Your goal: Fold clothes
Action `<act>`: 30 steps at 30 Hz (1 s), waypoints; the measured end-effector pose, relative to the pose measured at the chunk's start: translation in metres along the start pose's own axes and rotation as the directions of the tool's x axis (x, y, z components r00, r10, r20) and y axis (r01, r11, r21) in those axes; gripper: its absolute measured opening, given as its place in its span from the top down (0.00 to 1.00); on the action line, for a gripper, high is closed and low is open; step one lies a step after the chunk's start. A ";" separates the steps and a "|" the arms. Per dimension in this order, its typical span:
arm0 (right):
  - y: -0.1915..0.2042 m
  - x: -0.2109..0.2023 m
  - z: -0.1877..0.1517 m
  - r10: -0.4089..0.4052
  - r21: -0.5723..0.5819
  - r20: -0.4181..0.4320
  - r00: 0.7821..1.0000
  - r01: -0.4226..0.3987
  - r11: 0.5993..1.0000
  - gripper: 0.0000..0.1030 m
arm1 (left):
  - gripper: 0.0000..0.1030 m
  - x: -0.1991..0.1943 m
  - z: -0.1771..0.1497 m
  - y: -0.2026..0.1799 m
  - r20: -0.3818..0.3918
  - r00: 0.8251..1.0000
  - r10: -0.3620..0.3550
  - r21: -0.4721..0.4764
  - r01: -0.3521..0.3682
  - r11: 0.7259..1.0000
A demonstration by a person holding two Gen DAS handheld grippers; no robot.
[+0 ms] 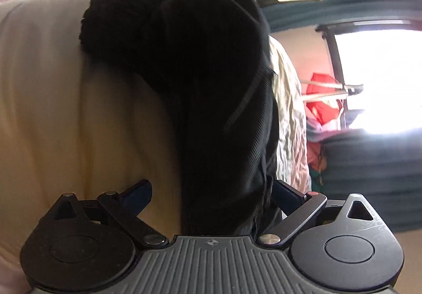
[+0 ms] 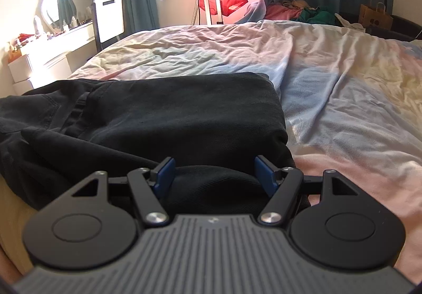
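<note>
rumpled bedsheet (image 2: 329, 88) bears black trousers (image 2: 163, 114), possibly pinched by right claw (image 2: 214, 175).

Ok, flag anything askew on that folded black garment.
The black garment on the bed is folded square at its right side, but its left side lies bunched and rumpled, with a waistband seam twisted across it. Nothing looks damaged.
</note>
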State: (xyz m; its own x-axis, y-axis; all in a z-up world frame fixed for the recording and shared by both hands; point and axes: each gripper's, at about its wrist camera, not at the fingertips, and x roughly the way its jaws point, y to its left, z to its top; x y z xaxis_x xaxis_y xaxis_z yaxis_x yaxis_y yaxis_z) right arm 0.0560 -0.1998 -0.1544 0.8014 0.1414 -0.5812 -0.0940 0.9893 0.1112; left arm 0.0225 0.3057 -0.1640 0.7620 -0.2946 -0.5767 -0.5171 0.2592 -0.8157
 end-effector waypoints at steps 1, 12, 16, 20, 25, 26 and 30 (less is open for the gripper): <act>0.001 -0.001 0.000 -0.003 -0.004 0.001 1.000 0.003 1.000 0.33 | 0.07 0.004 0.007 0.001 0.022 1.000 -0.019 -0.033 0.019 0.999; 0.039 -0.016 0.003 0.115 -0.156 0.143 0.983 -0.092 0.983 0.34 | 0.37 0.021 0.064 0.001 0.297 0.955 0.004 -0.054 0.012 0.998; 0.050 0.013 -0.009 0.123 -0.212 -0.005 0.992 -0.122 0.970 0.32 | 0.53 0.018 0.063 -0.016 0.341 0.939 0.044 0.068 -0.072 0.995; 0.048 0.014 -0.010 0.159 -0.187 -0.018 0.987 -0.160 0.969 0.33 | 0.68 0.011 0.047 -0.048 0.414 0.908 0.061 0.220 -0.165 0.961; 0.044 0.005 -0.008 0.165 -0.160 -0.003 0.986 -0.163 0.974 0.33 | 0.73 0.012 -0.017 -0.137 0.590 0.806 0.046 0.527 -0.428 0.734; 0.042 0.002 -0.006 0.167 -0.141 0.001 0.986 -0.166 0.976 0.35 | 0.74 0.011 -0.034 -0.155 0.619 0.786 0.013 0.579 -0.467 0.668; 0.028 -0.009 0.002 0.114 -0.082 0.044 0.992 -0.111 0.991 0.34 | 0.75 0.019 -0.111 -0.230 0.655 0.745 -0.128 0.691 -0.522 0.500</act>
State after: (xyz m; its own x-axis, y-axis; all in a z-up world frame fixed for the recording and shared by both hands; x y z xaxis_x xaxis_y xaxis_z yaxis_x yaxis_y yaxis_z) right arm 0.0469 -0.1737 -0.1444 0.8106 0.2520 -0.5287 -0.2299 0.9671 0.1085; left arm 0.1131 0.1387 0.0074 0.8891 0.3498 -0.2952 -0.3869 0.9190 -0.0761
